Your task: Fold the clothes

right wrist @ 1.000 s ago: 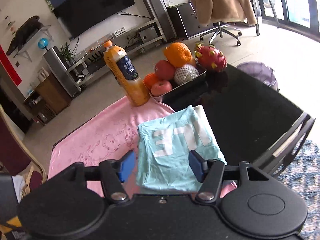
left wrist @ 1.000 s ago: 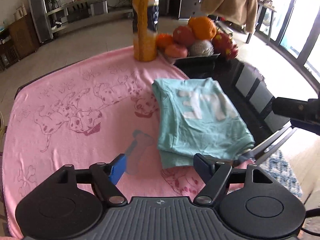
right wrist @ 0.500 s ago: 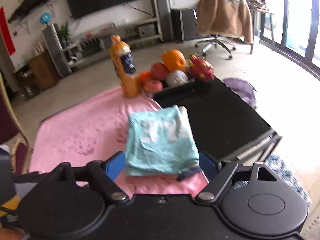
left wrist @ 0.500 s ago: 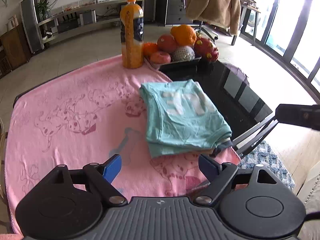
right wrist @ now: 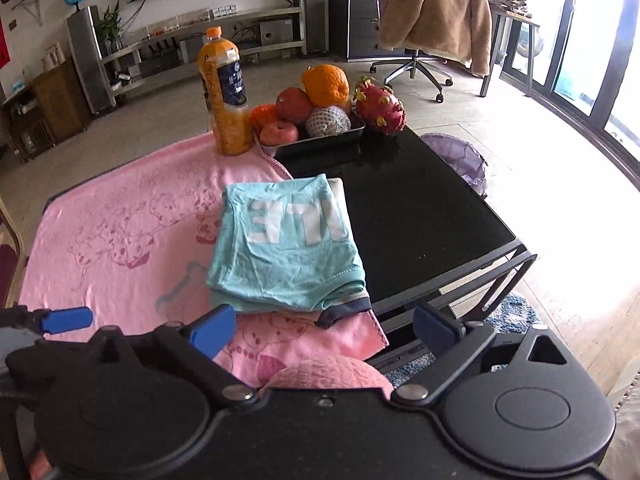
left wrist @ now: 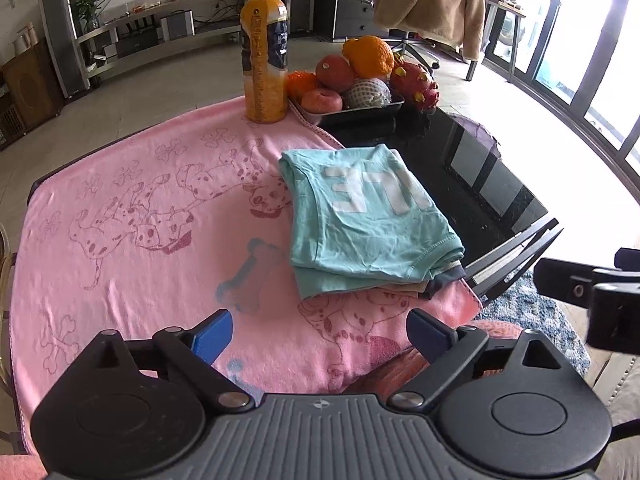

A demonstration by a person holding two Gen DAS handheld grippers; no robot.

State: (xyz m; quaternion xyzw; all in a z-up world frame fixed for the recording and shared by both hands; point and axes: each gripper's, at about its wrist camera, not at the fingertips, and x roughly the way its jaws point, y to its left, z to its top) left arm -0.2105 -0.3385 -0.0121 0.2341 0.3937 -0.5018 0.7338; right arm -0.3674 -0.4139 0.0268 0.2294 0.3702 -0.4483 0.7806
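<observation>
A folded light-blue T-shirt (left wrist: 368, 220) (right wrist: 286, 248) with white letters lies on the pink dog-print towel (left wrist: 132, 216) (right wrist: 120, 236), on top of other folded clothes whose dark hem sticks out at its near corner. My left gripper (left wrist: 320, 332) hovers at the near edge of the towel, short of the shirt; its jaws are opening wide with nothing between them. My right gripper (right wrist: 324, 326) hangs just short of the shirt's near edge, its jaws also opening with nothing gripped. The body of the right gripper (left wrist: 592, 288) shows at the right of the left wrist view.
An orange juice bottle (left wrist: 265, 54) (right wrist: 226, 92) stands at the towel's far edge beside a tray of fruit (left wrist: 360, 76) (right wrist: 320, 116). The black glass table (right wrist: 412, 220) runs right of the shirt. A chair with a tan coat (right wrist: 436, 12) stands beyond.
Both grippers have drawn back from the shirt and opened wider. The shirt now lies free on the pile, farther from both sets of fingers. The right gripper has rolled level.
</observation>
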